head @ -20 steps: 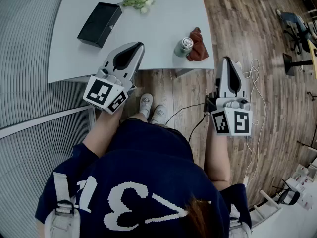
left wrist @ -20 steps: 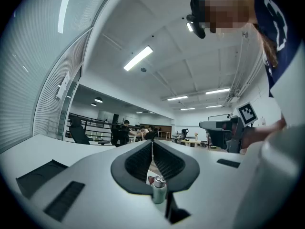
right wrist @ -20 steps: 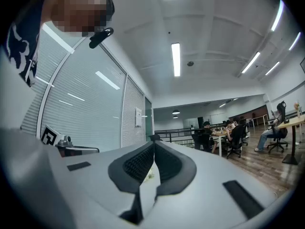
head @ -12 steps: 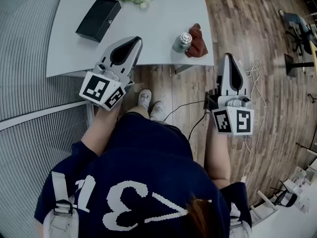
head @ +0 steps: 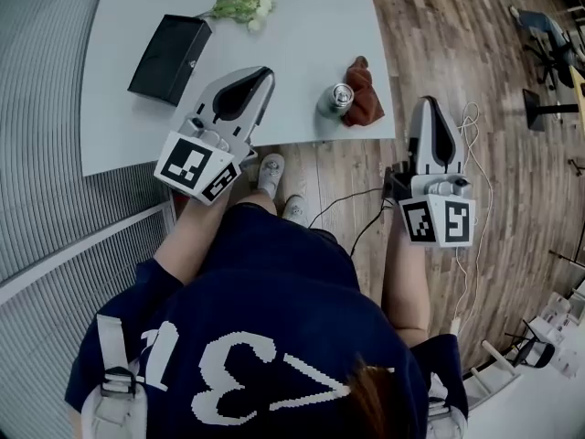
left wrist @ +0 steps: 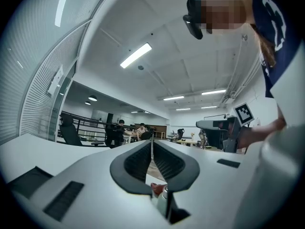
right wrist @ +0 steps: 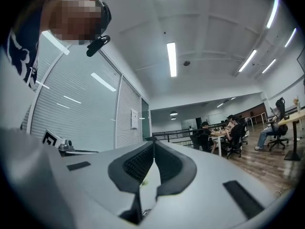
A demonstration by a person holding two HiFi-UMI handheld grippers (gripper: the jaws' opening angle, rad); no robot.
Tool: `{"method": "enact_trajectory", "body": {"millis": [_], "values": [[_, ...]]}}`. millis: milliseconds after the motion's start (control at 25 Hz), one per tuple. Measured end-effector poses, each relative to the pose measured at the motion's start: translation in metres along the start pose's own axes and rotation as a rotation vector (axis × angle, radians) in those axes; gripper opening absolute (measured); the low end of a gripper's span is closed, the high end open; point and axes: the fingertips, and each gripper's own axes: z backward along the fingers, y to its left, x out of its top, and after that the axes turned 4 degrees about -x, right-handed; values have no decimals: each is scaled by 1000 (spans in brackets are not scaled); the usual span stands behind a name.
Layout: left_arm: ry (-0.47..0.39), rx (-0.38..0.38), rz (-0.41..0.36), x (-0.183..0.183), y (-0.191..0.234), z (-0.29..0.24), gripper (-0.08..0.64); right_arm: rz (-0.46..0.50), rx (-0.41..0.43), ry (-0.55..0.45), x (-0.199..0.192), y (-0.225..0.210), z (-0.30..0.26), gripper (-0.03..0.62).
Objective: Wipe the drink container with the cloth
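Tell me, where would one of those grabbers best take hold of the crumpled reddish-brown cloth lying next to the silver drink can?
Probably the bunched folds of the reddish-brown cloth, coming from its right in the head view, away from the upright silver drink can beside it. The folds stand up, giving jaws something to pinch, and the right gripper is nearer.

Black box (head: pixel 169 58) laid flat on grey table (head: pixel 302 53) | white flowers (head: pixel 239 5) placed beyond it | cables (head: pixel 471 245) trailed over wooden floor (head: pixel 439 35)
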Motion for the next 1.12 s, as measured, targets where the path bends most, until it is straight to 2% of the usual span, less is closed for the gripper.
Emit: {"method": "enact_trajectory", "body": {"millis": [160,320,600,760,1120], "values": [[3,-98,-12,1,27,-30,18,1,-44,-34,6,-9,-41,28],[7,-162,-2,3,47,-52,18,0,-76,-29,7,-17,-63,28],[7,-167,2,-7,64,-67,18,-6,-84,52,-22,-33,-83,29],[21,-145,1,-11,69,-74,18,-13,-33,62,-27,-35,-101,29],[68,-76,-23,-20,59,-106,18,-27,165,106,-38,-57,-144,29]]}}
